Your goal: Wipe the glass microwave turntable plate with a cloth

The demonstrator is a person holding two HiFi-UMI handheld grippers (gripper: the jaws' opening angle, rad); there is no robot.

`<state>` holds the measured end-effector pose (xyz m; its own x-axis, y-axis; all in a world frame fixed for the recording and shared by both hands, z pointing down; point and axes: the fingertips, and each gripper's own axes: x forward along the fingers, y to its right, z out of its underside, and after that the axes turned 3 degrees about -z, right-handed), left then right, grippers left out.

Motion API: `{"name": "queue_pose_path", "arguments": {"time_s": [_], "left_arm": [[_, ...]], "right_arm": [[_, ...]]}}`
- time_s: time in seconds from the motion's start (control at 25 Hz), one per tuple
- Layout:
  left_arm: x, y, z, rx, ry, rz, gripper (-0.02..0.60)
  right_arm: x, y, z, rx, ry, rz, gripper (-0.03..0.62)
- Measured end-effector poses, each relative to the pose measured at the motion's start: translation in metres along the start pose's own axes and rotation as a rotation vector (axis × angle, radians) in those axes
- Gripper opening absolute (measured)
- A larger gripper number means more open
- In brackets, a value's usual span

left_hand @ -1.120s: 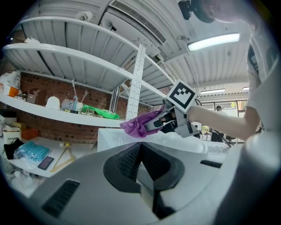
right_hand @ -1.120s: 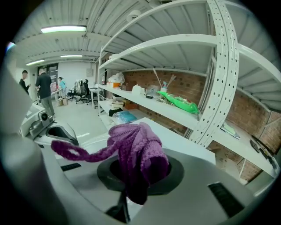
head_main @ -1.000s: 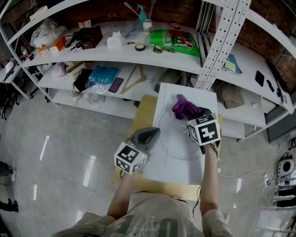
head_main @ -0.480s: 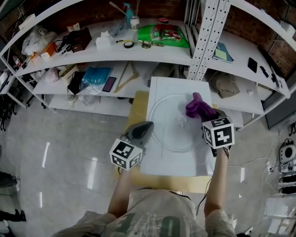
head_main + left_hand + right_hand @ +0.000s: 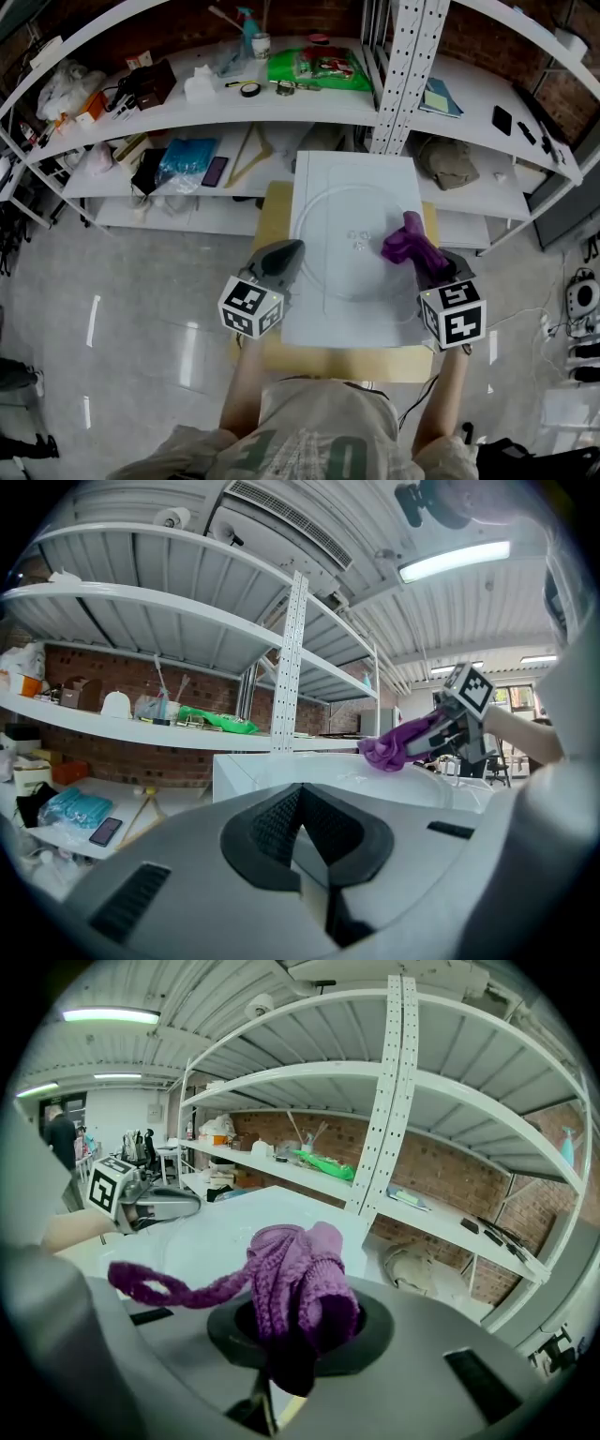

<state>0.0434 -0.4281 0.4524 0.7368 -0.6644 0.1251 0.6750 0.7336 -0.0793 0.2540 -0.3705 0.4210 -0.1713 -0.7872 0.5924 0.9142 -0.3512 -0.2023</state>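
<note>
The clear glass turntable plate [image 5: 339, 274] lies on a raised white surface [image 5: 356, 169]. My right gripper [image 5: 424, 261] is shut on a bunched purple knitted cloth [image 5: 408, 242], which rests on the plate's right side. In the right gripper view the cloth [image 5: 298, 1279] bulges from the jaws and trails a strand to the left. My left gripper [image 5: 289, 249] is shut at the plate's left rim and seems to pinch it; a pale strip shows between its jaws. From the left gripper view I see the cloth [image 5: 389, 750] and the right gripper across the plate [image 5: 441, 785].
The white surface stands on a wooden table [image 5: 272, 356]. Curved white shelves behind carry clutter: a green bag [image 5: 323, 67], a spray bottle [image 5: 246, 23], a blue packet [image 5: 187, 155]. A perforated upright post [image 5: 398, 75] rises at the far right corner. Shiny floor lies to the left.
My right gripper has dragged the cloth from the plate's far middle to its right side and nearer to me. The left gripper has stayed at the left rim.
</note>
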Motion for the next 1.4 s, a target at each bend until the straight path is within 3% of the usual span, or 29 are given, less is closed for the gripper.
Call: {"name": "queue_pose_path", "arguments": {"time_s": [0.24, 0.44, 0.68, 0.92, 1.12, 1.4], "left_arm": [[0.000, 0.001, 0.000, 0.007, -0.006, -0.004, 0.002], [0.000, 0.001, 0.000, 0.008, -0.004, -0.005, 0.002], [0.000, 0.001, 0.000, 0.006, -0.006, -0.005, 0.002], [0.001, 0.002, -0.001, -0.003, 0.003, 0.003, 0.002], [0.001, 0.002, -0.001, -0.009, 0.005, 0.003, 0.002], [-0.001, 0.004, 0.001, -0.020, 0.008, 0.012, 0.002]], "right_arm": [[-0.032, -0.041, 0.019, 0.000, 0.016, -0.038, 0.051], [-0.038, -0.079, 0.020, -0.045, 0.024, -0.125, 0.051], [-0.031, -0.114, 0.003, -0.103, 0.029, -0.211, 0.051], [-0.006, -0.155, -0.021, -0.234, 0.034, -0.337, 0.051], [0.030, -0.157, -0.042, -0.300, 0.021, -0.392, 0.051], [0.075, -0.142, -0.074, -0.353, 0.011, -0.357, 0.051]]}}
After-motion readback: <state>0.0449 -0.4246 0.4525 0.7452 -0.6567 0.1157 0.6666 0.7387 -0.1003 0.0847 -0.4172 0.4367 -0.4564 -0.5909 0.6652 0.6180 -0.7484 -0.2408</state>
